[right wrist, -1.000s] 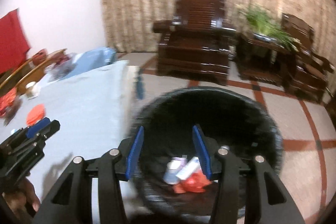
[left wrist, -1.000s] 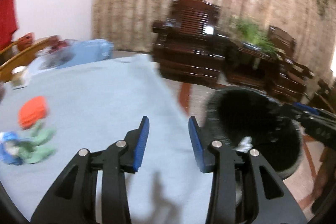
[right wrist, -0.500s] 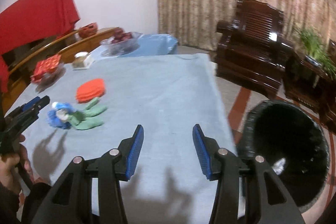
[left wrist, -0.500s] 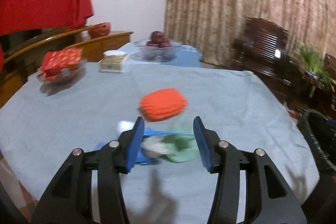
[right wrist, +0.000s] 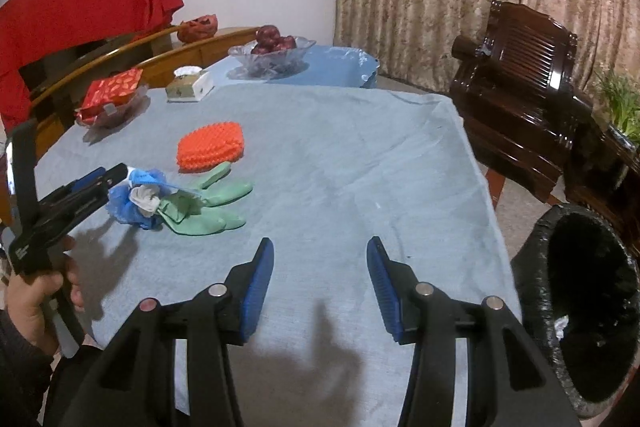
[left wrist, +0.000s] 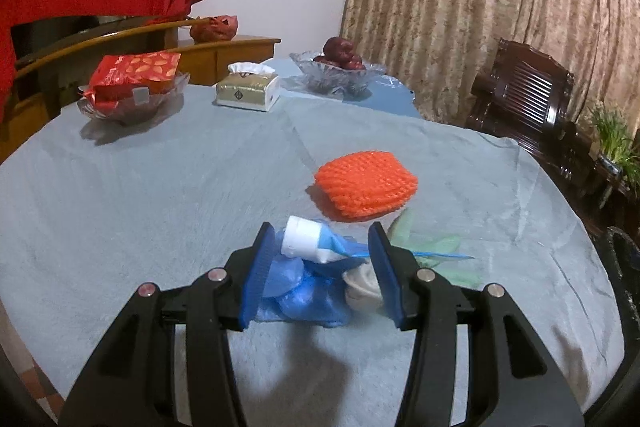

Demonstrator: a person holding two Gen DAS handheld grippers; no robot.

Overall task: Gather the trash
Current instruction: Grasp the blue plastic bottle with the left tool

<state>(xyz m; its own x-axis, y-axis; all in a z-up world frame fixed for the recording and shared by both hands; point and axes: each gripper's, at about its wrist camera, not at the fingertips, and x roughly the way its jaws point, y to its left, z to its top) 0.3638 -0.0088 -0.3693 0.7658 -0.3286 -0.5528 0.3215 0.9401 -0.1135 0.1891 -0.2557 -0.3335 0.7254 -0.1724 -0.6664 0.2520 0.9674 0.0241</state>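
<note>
left gripper lining up on the trash pile, nothing gripped yet

left gripper (left wrist: 318, 273) jaws apart, they have just been opening; the white-capped tube (left wrist: 310, 245) and blue plastic wad (left wrist: 304, 297) sit between the pads but the pads don't look to be pressing on either. a crumpled white scrap (left wrist: 362, 285) is just inside the right pad. right gripper (right wrist: 320, 283) jaws apart and empty, over bare blue tablecloth (right wrist: 340, 155), well apart from the pile.

trash is clustered mid-table: tube on the blue wad, green glove (right wrist: 208, 215) touching it, orange foam net (right wrist: 210, 150) just beyond. black bin (right wrist: 592, 307) is off the table's right edge, with a little trash visible inside.

to do it well, my call: go lower so the pads bracket the tube body, not the cap, and close on tube plus wad together. thin plastic will squash and slip, so close fully. the glove may be tangled and drag along; can't tell. the right gripper could take the orange net or the glove.
</note>
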